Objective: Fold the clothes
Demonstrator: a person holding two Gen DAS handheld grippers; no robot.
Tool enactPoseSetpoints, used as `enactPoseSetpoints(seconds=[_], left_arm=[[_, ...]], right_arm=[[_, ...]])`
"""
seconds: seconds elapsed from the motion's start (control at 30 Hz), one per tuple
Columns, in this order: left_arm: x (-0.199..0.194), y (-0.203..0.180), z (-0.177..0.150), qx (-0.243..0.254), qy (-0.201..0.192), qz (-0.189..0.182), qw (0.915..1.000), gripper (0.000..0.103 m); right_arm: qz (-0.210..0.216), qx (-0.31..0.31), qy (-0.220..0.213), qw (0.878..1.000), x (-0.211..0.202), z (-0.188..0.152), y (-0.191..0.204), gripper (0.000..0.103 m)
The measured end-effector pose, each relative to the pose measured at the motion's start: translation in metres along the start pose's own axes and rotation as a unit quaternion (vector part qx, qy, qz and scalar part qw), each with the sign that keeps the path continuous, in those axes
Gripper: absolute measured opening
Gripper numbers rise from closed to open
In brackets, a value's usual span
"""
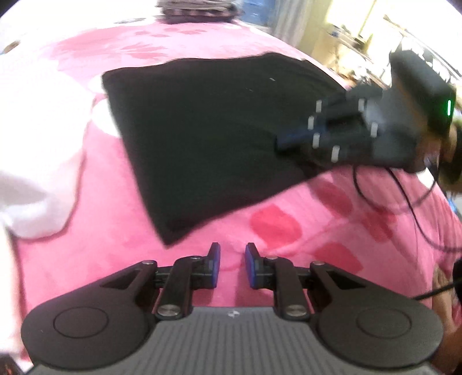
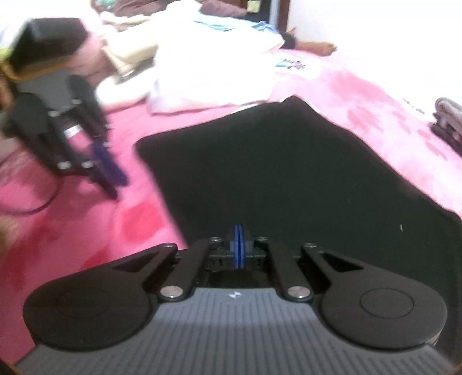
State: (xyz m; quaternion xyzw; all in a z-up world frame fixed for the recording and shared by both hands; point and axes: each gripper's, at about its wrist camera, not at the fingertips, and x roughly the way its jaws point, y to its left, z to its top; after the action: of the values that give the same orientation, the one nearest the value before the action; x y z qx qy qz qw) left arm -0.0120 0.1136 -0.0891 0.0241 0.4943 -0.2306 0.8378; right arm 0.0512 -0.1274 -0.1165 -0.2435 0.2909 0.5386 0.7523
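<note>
A bed [image 1: 86,178] covered in a pink blanket with darker red patches fills the room. A white wall [image 2: 375,26] stands behind it. Bright daylight floods through a window [image 1: 352,20] at the far side.

Pink bed [image 1: 288,225] bears black garment [image 1: 208,129], white laundry [image 2: 208,72].

A plain black garment [image 1: 208,129] lies on a pink blanket [image 1: 288,225] with darker red patches; white cloth [image 2: 213,69] beyond.
</note>
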Motion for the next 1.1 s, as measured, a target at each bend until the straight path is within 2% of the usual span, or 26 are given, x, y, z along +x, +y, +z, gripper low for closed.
enactPoseSetpoints(seconds=[0.07, 0.27, 0.37, 0.47, 0.57, 0.63, 0.73, 0.8, 0.9, 1.0, 1.1], left_arm=[[-0.004, 0.006, -0.001, -0.013, -0.002, 0.005, 0.9999, 0.019], [-0.006, 0.017, -0.005, -0.028, -0.010, 0.025, 0.9992, 0.019], [-0.001, 0.018, -0.002, -0.026, -0.027, 0.041, 0.9985, 0.020], [0.002, 0.014, 0.000, -0.001, -0.033, 0.071, 0.9969, 0.020], [0.004, 0.008, 0.000, 0.044, -0.037, 0.099, 0.9935, 0.021], [0.006, 0.002, -0.001, 0.074, -0.039, 0.114, 0.9899, 0.027], [0.008, -0.006, -0.004, 0.111, -0.043, 0.134, 0.9838, 0.029], [0.009, -0.011, -0.006, 0.135, -0.046, 0.148, 0.9787, 0.029], [0.013, -0.014, -0.005, 0.142, -0.050, 0.153, 0.9767, 0.029], [0.014, -0.015, -0.005, 0.149, -0.055, 0.153, 0.9754, 0.018], [0.018, -0.019, -0.008, 0.180, -0.056, 0.162, 0.9686, 0.011]], right_arm=[[0.012, -0.013, 0.012, 1.000, 0.020, -0.001, 0.014, 0.002], [0.047, -0.050, -0.010, 0.998, 0.020, 0.014, 0.038, 0.002], [0.039, -0.036, -0.015, 0.998, 0.030, 0.020, 0.040, 0.002], [0.051, -0.011, -0.007, 0.999, 0.043, 0.022, 0.041, 0.002], [0.056, -0.044, -0.014, 0.997, 0.036, 0.023, 0.052, 0.003], [0.060, -0.066, -0.019, 0.996, 0.032, 0.023, 0.060, 0.004], [0.054, -0.097, -0.024, 0.994, 0.031, 0.026, 0.069, 0.013], [0.045, -0.107, -0.032, 0.993, 0.033, 0.029, 0.074, 0.023], [0.034, -0.124, -0.040, 0.991, 0.037, 0.032, 0.080, 0.024], [0.025, -0.148, -0.038, 0.988, 0.044, 0.034, 0.085, 0.024], [0.019, -0.160, -0.034, 0.986, 0.049, 0.034, 0.088, 0.021]])
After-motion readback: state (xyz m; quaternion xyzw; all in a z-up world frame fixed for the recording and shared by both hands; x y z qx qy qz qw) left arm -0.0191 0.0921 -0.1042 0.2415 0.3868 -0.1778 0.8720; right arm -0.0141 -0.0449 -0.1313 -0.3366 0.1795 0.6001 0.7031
